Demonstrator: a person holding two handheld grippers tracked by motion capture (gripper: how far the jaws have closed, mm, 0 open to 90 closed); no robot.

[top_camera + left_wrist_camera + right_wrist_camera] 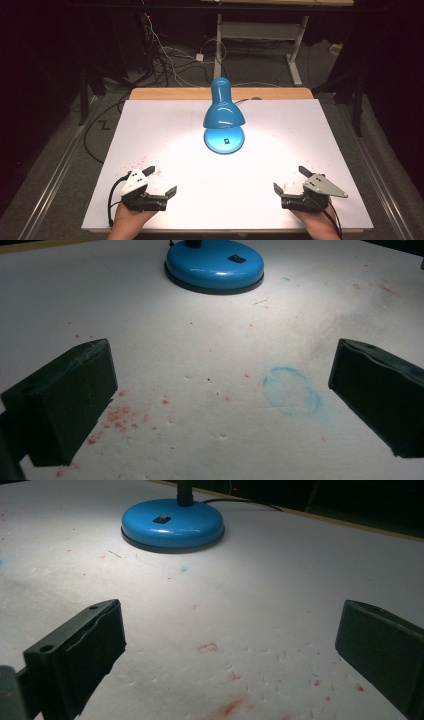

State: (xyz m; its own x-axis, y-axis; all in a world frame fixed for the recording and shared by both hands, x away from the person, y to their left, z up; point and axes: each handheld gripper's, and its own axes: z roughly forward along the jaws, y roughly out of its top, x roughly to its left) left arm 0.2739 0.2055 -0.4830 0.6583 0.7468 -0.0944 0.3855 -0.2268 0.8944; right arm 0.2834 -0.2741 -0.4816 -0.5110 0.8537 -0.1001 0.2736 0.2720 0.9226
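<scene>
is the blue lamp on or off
On: the lamp throws a bright pool of light on the white table around its base.

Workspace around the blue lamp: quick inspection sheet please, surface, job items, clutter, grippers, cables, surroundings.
Surface: white sheet over a wooden table; red specks near both grippers, a faint blue ring stain ahead of the left one.
Job's things: blue desk lamp, lit, upright at the far middle; round base with a small switch on top.
Clutter: nothing seen.
Grippers: left gripper and right gripper both open, holding nothing, low at the near edge, well short of the lamp.
Cables: lamp cord runs off the far edge; loose wires on the floor behind.
Surroundings: dark room, desk frame beyond the table.
</scene>
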